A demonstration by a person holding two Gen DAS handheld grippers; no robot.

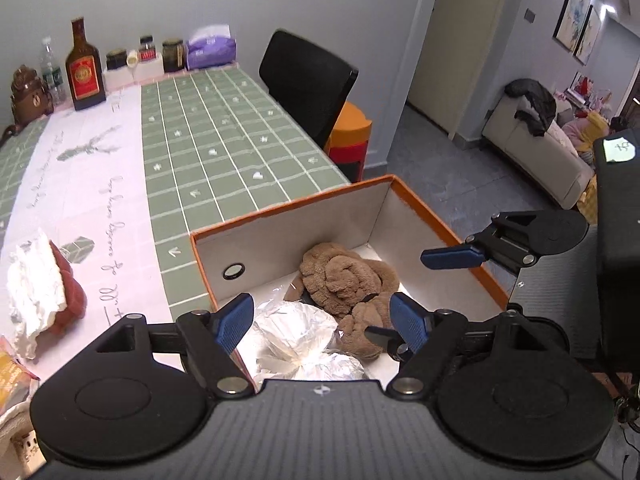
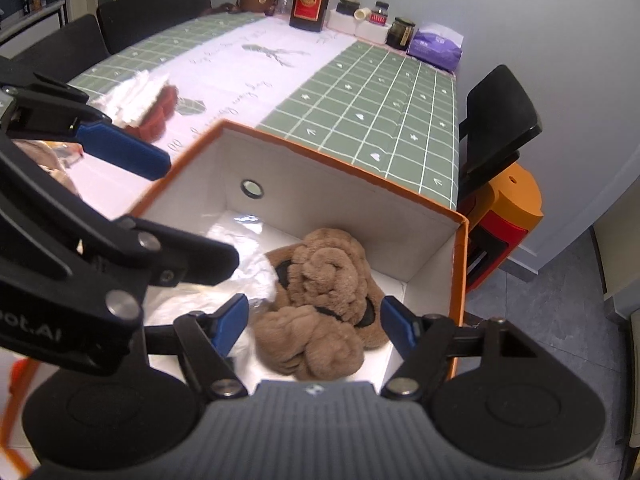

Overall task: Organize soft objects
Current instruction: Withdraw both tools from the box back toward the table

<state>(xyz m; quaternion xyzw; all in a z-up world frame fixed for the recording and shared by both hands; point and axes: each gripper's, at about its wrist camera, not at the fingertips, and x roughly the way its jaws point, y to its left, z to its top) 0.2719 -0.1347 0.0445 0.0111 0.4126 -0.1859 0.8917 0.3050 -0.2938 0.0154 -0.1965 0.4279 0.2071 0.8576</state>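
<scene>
So the brown plush (image 2: pixel 320 292) is already sitting in the box (image 2: pixel 460 280), slumped toward the corner at about 3 o'clock of the box floor in the right wrist view. Right beside it, at its 9 o'clock and touching, there's a crinkly white wrapped bundle (image 1: pixel 296 336), also in the box. I'd call that part done.

Both grippers hang over the box with nothing in them. The right gripper (image 2: pixel 314 326) has its jaws spread wide, straddling the plush from above without pinching it. The left gripper (image 1: pixel 322 322) is spread open too, over the bundle and the plush's edge.

What looks left: out on the table (image 1: pixel 240 140), at roughly 9 o'clock from the box in the left wrist view, a red soft thing (image 1: pixel 72 300) lies with a white crumpled cloth (image 1: pixel 36 288) draped on it. Those two are well apart from the box, so my guess is they go in next. Something yellowish (image 1: pixel 12 376) peeks in at the far left edge, too cut off to tell what it is.

Bottles and jars (image 1: pixel 84 68) at the far end of the table don't seem part of this.
</scene>
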